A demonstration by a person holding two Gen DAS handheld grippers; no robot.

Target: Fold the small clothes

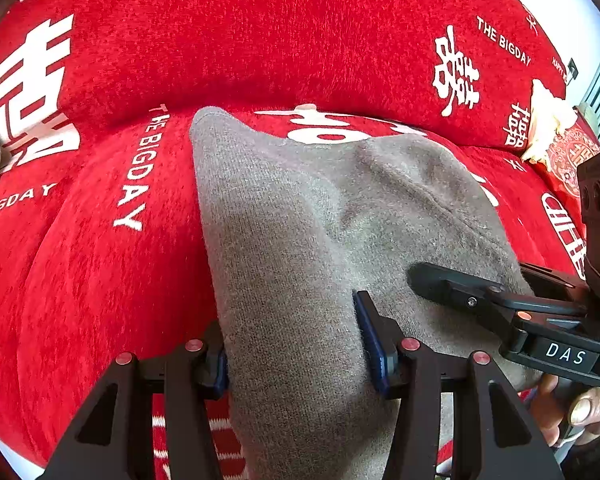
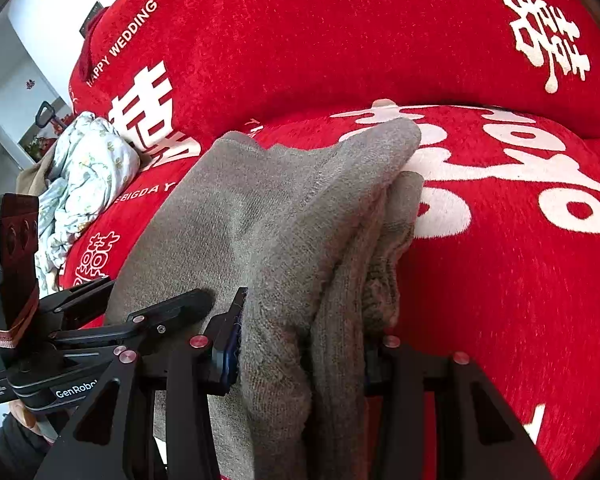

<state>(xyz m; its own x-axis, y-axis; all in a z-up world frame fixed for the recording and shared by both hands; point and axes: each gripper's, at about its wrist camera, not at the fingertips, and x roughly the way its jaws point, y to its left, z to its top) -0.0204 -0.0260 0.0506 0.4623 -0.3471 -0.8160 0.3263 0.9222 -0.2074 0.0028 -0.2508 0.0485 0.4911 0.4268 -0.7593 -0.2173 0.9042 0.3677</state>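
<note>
A grey knitted garment (image 1: 300, 220) lies folded on a red sofa cover; it also shows in the right wrist view (image 2: 268, 208). My left gripper (image 1: 296, 344) is shut on a thick fold of its near left edge, with the blue pads (image 1: 370, 332) pressed into the cloth. My right gripper (image 2: 300, 344) is shut on the bunched near right edge, layers stacked between its fingers. The two grippers sit close together; the right gripper also shows in the left wrist view (image 1: 460, 292), and the left one in the right wrist view (image 2: 160, 312).
The red sofa seat (image 1: 100, 260) and backrest (image 1: 260, 40) carry white lettering. A pale floral cloth pile (image 2: 84, 176) lies at the sofa's left end. A cream and red cushion (image 1: 556, 136) sits at the right end. A hand (image 1: 580, 404) holds the right gripper.
</note>
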